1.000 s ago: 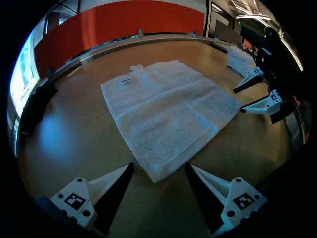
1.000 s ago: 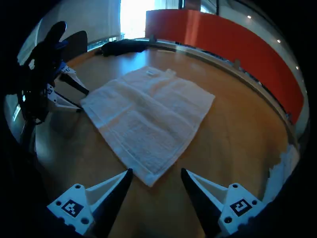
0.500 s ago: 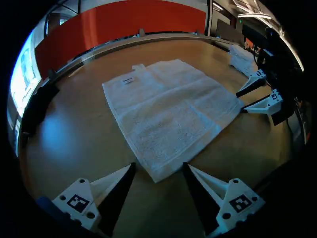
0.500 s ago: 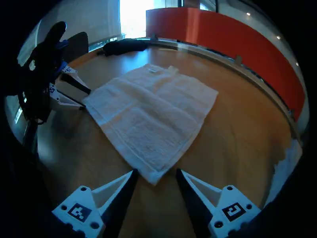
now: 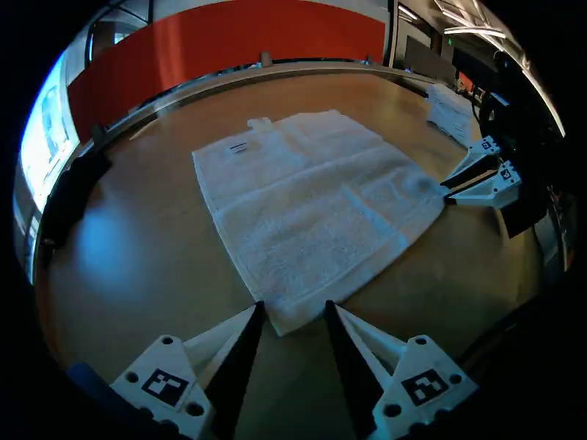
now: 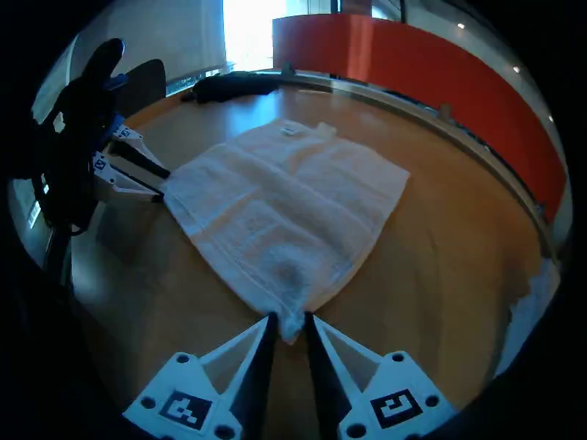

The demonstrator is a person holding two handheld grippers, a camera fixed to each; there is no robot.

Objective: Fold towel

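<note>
We see the white towel (image 5: 315, 198) spread flat on the wooden table (image 5: 125, 257), filling the middle of both views. At the bottom centre of the right gripper view, the right gripper (image 6: 288, 323) is clamped on the towel's near corner, which puckers between its fingers. At the bottom of the left gripper view, the left gripper (image 5: 291, 308) has its fingers narrowly apart on either side of another corner; we cannot tell whether they press on it.
</note>
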